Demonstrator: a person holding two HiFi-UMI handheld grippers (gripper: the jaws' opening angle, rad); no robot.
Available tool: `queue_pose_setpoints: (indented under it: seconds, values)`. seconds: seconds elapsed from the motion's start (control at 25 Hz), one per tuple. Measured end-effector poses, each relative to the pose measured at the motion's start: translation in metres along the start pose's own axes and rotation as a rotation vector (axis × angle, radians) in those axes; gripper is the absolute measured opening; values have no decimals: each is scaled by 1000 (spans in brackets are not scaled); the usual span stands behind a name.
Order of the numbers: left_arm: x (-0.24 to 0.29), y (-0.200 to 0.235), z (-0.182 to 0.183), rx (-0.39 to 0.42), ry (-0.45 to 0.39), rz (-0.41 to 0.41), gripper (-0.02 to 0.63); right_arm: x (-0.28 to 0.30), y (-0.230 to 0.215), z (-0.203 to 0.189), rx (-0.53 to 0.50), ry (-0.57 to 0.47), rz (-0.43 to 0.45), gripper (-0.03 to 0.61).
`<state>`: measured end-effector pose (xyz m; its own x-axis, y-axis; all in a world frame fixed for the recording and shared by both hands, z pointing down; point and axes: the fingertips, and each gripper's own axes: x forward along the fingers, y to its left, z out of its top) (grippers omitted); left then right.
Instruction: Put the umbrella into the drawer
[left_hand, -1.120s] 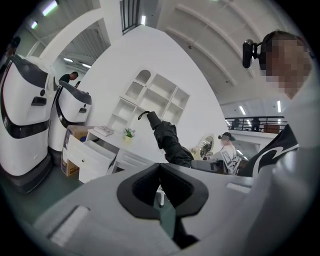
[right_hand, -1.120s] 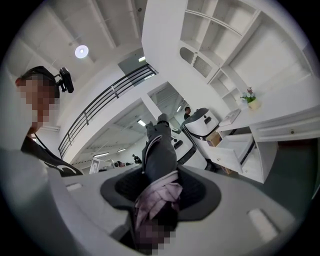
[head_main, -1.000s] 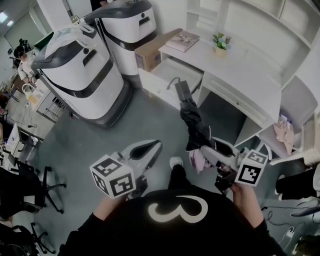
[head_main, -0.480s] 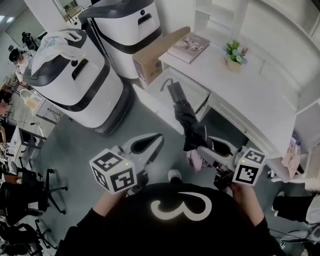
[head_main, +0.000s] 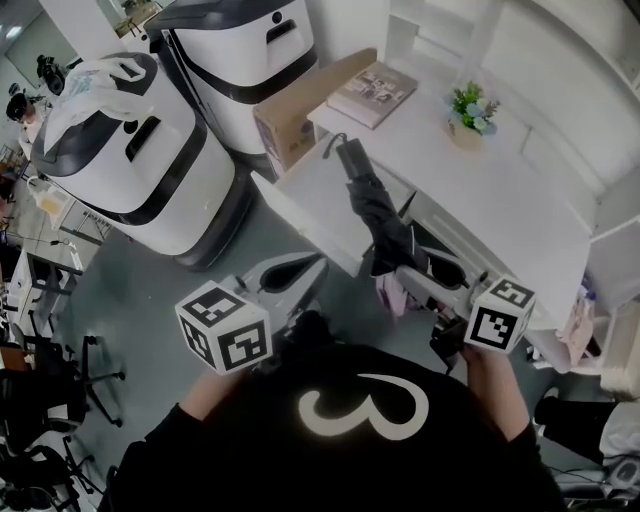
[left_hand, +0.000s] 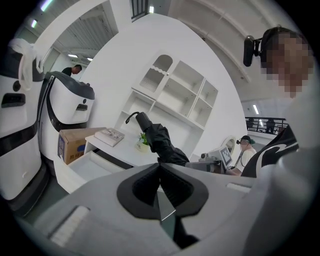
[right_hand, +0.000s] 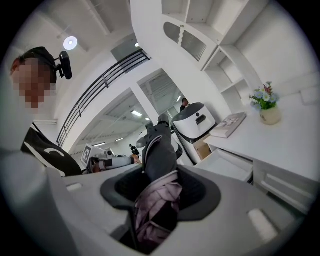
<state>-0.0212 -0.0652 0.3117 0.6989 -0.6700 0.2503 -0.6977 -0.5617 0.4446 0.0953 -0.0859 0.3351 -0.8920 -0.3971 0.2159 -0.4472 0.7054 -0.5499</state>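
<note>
A folded black umbrella (head_main: 380, 215) sticks out forward from my right gripper (head_main: 405, 275), which is shut on its lower end, where pinkish lining bunches between the pads. Its handle end and strap hang above the right part of the open white drawer (head_main: 300, 190). In the right gripper view the umbrella (right_hand: 159, 150) rises from the right gripper (right_hand: 160, 172), with the drawer (right_hand: 225, 162) ahead to the right. My left gripper (head_main: 305, 272) is shut and holds nothing, to the left of the umbrella. In the left gripper view the left gripper (left_hand: 160, 165) faces the umbrella (left_hand: 159, 140) and the drawer (left_hand: 87, 167).
Two big white-and-dark machines (head_main: 130, 150) (head_main: 245, 60) stand left of the desk. A cardboard box (head_main: 295, 105), a book (head_main: 372, 93) and a small potted plant (head_main: 467, 110) sit by or on the white desk top (head_main: 480, 200). Office chairs (head_main: 40, 370) stand far left.
The person has stepped closer to the desk, and both grippers moved forward with the umbrella. The drawer and desk are now nearer, and the handle end sits above the drawer.
</note>
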Motion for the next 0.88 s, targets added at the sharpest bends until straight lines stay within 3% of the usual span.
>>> queue_pose_setpoints:
  seconds: [0.4,0.88]
  values:
    - [37,37,14,-27,23,-32,8,28,-40,18,-2,29,-58,198]
    - [85,134,28,-103,97,-9,8,111,-124,18,43,158,-107,198]
